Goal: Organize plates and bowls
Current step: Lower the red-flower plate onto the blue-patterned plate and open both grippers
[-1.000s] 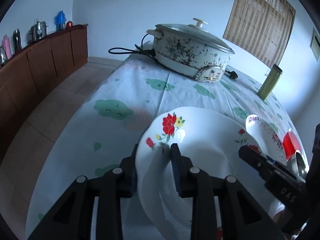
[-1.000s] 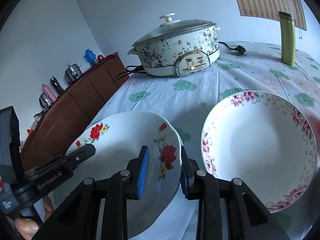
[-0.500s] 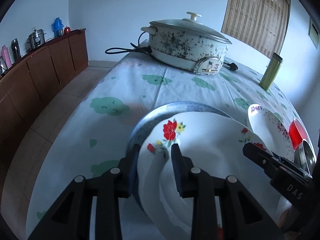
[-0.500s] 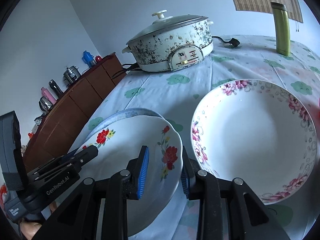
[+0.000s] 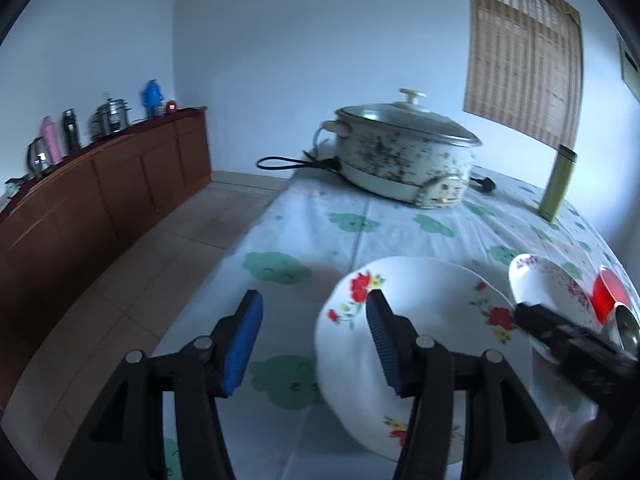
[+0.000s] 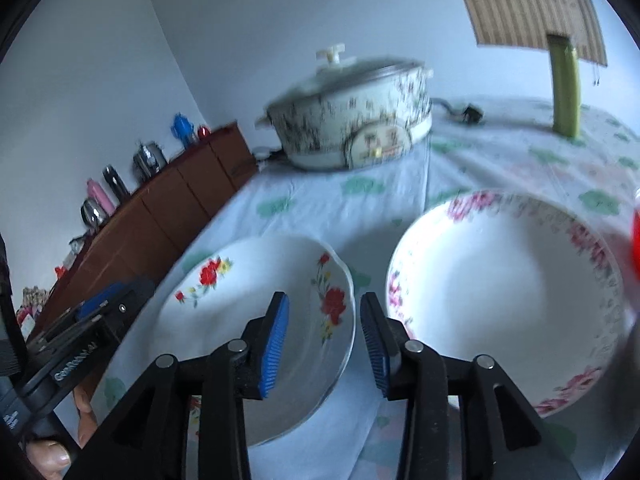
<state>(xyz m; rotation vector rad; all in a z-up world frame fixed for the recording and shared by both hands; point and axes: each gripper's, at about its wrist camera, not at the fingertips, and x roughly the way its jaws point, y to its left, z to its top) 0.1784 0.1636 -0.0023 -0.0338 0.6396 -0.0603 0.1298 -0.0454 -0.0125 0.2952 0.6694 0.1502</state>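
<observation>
Both claws opening; red-flowered plate (image 5: 420, 320) partly hidden behind fingers.

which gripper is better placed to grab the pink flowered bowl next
Right. The right gripper, jaws opening off the red-flowered plate, sits beside the pink-flowered bowl; the left gripper is across that plate.

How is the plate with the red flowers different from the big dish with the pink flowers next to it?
The red-flower plate has a few bright red blooms with bare white between them; the pink-flower dish has pink blossoms running all round its rim. In the right wrist view, the dish looks bigger and deeper and the plate shallower. The plate sits on the left, the dish on the right. Both are round, white inside and empty.
</observation>
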